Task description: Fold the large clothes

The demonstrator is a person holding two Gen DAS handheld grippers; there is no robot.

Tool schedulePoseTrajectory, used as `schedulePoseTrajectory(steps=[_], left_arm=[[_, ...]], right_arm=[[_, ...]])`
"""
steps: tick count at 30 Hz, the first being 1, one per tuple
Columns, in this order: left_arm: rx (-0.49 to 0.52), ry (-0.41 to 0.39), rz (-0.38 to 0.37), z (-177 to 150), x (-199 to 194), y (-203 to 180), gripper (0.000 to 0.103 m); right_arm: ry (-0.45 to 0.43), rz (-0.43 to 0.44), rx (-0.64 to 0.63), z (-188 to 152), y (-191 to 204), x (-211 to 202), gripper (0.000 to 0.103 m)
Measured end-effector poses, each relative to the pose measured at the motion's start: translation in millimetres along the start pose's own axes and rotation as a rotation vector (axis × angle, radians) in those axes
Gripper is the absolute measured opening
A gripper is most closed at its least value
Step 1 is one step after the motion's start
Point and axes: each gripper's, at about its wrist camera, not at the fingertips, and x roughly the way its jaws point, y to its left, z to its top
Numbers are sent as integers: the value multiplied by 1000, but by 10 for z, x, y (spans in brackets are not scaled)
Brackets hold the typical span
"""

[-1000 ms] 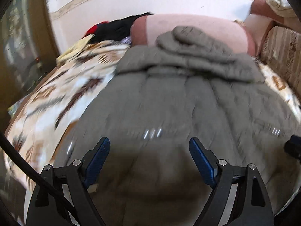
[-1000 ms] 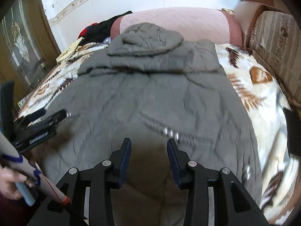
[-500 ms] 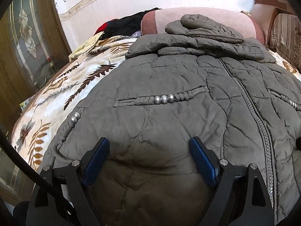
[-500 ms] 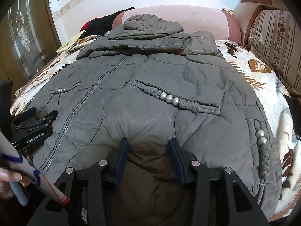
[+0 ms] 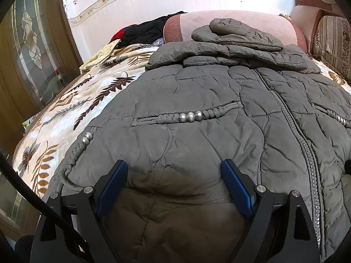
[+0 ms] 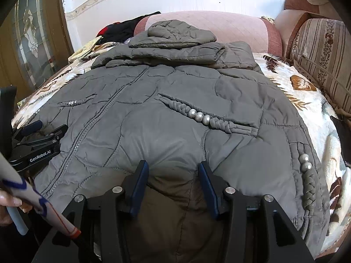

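Note:
A large grey quilted coat (image 5: 208, 100) lies front up on a leaf-patterned bed cover, zip closed, hood and sleeves folded over its top. It also fills the right wrist view (image 6: 175, 109). My left gripper (image 5: 174, 171) is open, its blue pads wide apart over the coat's hem on the left side. My right gripper (image 6: 173, 171) is open, its pads closer together, over the hem on the right side. The hem bulges up between both sets of fingers; neither grips it. The left gripper also shows at the left in the right wrist view (image 6: 37, 129).
The leaf-patterned cover (image 5: 65, 118) spreads to the left and to the right (image 6: 307, 100). A pink bolster (image 6: 230, 28) and dark clothes (image 5: 142, 32) lie at the far end. A striped sofa back (image 6: 324, 57) stands on the right, a glazed door (image 5: 33, 50) on the left.
Both views have moved lower and closer to the coat's hem and gone from blurred to sharp. The right gripper's fingers have opened a little wider. The coat has not moved.

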Motion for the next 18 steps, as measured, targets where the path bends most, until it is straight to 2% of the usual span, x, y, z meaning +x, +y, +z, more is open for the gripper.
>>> schedulePoseTrajectory(steps=[18], left_arm=[[-6,10,-23,-6,-30,16,87]], right_arm=[[-4,2,-2,-1,19,-4,54]])
